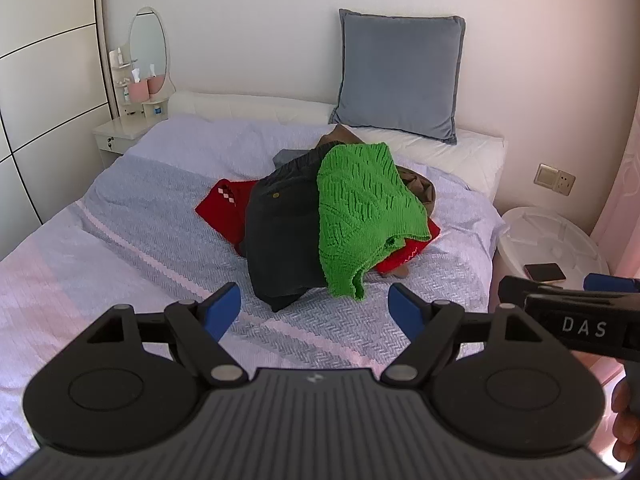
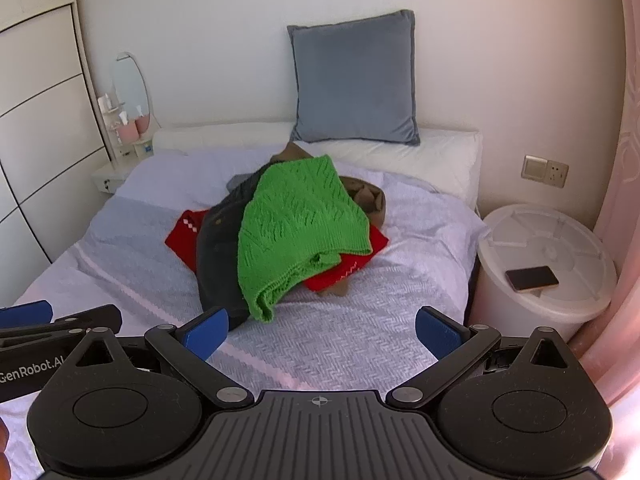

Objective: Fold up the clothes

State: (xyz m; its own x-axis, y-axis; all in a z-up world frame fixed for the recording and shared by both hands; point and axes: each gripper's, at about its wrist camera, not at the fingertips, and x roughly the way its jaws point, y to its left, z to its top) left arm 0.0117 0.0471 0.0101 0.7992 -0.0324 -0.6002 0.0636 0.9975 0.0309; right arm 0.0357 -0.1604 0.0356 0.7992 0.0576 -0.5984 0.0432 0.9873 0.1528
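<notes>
— both tongs spread wide, empty: left gripper [image 1: 315, 307], right gripper [image 2: 322, 332], side by side over the bed [image 1: 120, 240]. the clothes?

— heaped mid-bed: green knit [image 1: 360, 216] on top, long axis running from the pillow [image 1: 398, 74] toward the camera, over a dark garment [image 1: 280, 236] and a red one [image 1: 224, 208].

— any writing?

— "das" on the right tool, "genrobot.ai" on the left.
</notes>
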